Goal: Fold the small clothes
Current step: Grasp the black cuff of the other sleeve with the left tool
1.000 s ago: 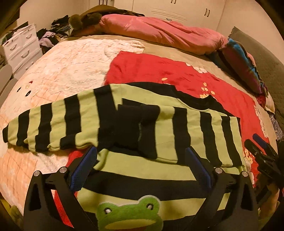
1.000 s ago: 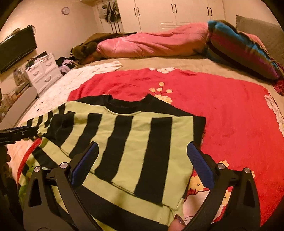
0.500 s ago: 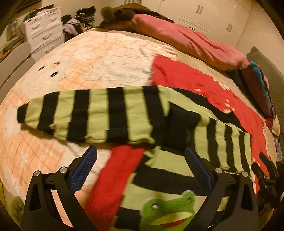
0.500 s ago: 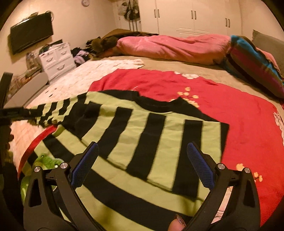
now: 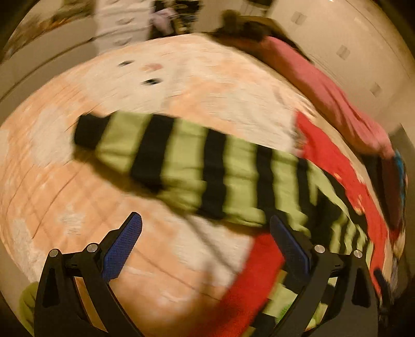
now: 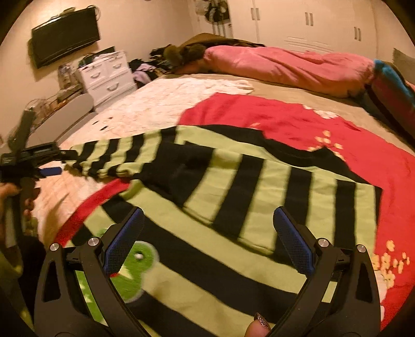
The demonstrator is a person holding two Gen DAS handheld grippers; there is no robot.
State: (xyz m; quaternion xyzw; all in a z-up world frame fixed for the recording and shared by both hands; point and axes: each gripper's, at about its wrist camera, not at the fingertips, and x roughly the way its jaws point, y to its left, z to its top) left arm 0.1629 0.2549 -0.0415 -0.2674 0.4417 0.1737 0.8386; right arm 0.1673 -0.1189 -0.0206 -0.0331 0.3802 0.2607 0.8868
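- My left tongs [image 5: 205,248] hang above the pale quilt [image 5: 77,197] with the blue pads spread wide and nothing between them; this view is smeared with blur.
- My right tongs [image 6: 207,238] hover low over the body of the striped sweater [image 6: 233,207], jaws wide apart and holding nothing; a fingertip with a dark glittery nail [image 6: 259,324] shows at the bottom edge.
- From the right wrist view, my left tongs appear at the far left, gripped in my hand [image 6: 15,197], just beside the cuff end of the sleeve [image 6: 109,155].
- The sweater is lime green with black bands, lying flat on the bed; one sleeve is folded across the chest, the other sleeve stretches straight out to the side over the quilt.
- A green frog patch [image 6: 132,269] sits near the sweater's hem, close to my right tongs' left pad.
- Under the sweater lies a red blanket [image 6: 324,124] with small flowers; a pink duvet [image 6: 285,64] is bunched along the far side of the bed.
- Beyond: white drawers [image 6: 106,75], a wall-mounted television [image 6: 64,33], white wardrobe doors [image 6: 306,20].
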